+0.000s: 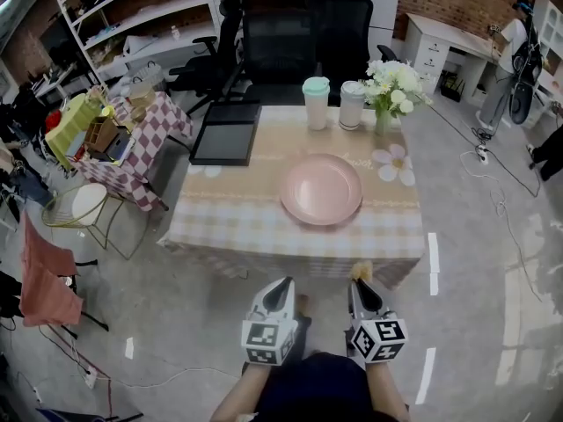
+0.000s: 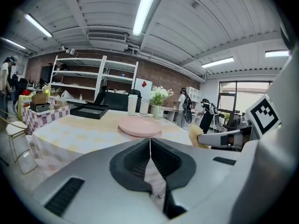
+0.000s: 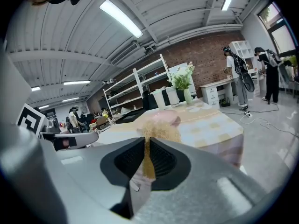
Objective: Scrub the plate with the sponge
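Observation:
A pink plate (image 1: pixel 322 189) lies on the checked tablecloth, right of the table's middle; it also shows in the left gripper view as the plate (image 2: pixel 139 125) and behind the sponge in the right gripper view as the plate (image 3: pixel 167 118). My right gripper (image 1: pixel 359 281) is shut on a yellow sponge (image 1: pixel 361 271), whose tuft (image 3: pixel 159 129) sticks out past the jaws. It hovers just off the table's near edge. My left gripper (image 1: pixel 282 287) hangs beside it, shut and empty, jaws (image 2: pixel 150 146) touching.
A black tray (image 1: pixel 226 132) sits at the table's back left. Two lidded cups (image 1: pixel 316 102) and a flower vase (image 1: pixel 384 95) stand along the far edge. Office chairs (image 1: pixel 281 42) are behind the table; a small checked side table (image 1: pixel 132 148) stands to the left.

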Motion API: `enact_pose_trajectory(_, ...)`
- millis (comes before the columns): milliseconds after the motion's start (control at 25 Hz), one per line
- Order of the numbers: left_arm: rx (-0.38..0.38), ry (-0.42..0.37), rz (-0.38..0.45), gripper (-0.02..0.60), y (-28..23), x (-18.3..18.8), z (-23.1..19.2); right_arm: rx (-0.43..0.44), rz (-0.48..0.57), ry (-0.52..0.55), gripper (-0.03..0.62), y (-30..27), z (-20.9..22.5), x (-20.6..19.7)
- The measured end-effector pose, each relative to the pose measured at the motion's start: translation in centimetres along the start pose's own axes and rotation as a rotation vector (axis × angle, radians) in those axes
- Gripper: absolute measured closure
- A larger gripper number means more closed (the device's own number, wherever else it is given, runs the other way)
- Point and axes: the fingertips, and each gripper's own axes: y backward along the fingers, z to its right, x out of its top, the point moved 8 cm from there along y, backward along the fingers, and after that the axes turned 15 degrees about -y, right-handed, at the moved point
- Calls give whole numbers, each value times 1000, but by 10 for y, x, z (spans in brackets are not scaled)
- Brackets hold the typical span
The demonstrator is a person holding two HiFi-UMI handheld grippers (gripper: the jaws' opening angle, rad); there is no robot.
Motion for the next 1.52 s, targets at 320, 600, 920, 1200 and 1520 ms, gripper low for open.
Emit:
enact_pose_trajectory(320,-5,-1,12,569,-32,18,-16,-9,5,3,559,-30,6,27)
enact_pose_trajectory(600,-15,-3,10,569,-58,29,-35,-10,0,4,559,-59,4,43)
enact_pose_trajectory(920,-54,-12,13,569,-91,43,-57,-43,16,-5,559,-89,2,60)
enact_pose_trajectory(1200,-92,-24,18,569,-113,50,-74,-72,38,-25,559,-109,2,70)
enact_pose_trajectory(1520,-124,-50,25,569,-132,53,-95,-94,51,-47,559,-130,-2,71)
